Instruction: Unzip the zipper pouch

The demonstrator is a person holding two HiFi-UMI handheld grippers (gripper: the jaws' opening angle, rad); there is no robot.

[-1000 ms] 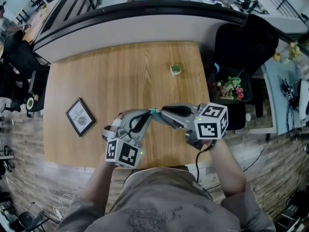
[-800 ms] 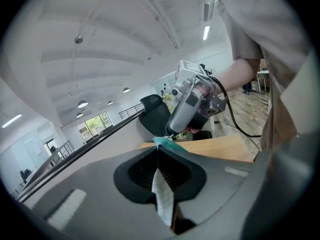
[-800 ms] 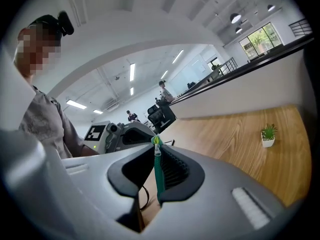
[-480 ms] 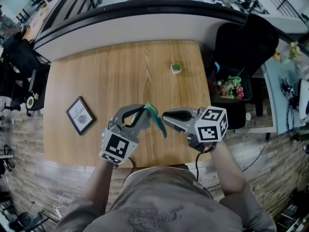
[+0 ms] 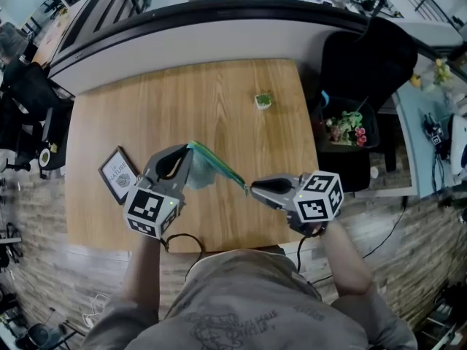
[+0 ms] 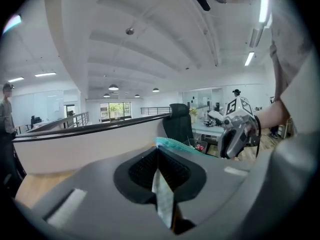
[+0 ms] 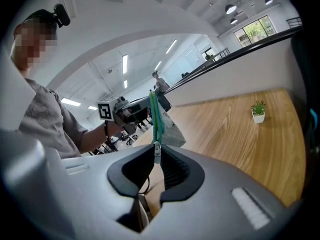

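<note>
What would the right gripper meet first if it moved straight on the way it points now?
The right gripper grips the zipper pouch by its pull, so the pouch comes first; beyond it, probably the left gripper.

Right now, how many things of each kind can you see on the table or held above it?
grippers: 2 (left gripper, right gripper)
zipper pouch: 1
picture frame: 1
potted plant: 1
Total: 5

Open-plan office, wooden desk (image 5: pixel 182 108), swivel chair (image 5: pixel 368 60)
</note>
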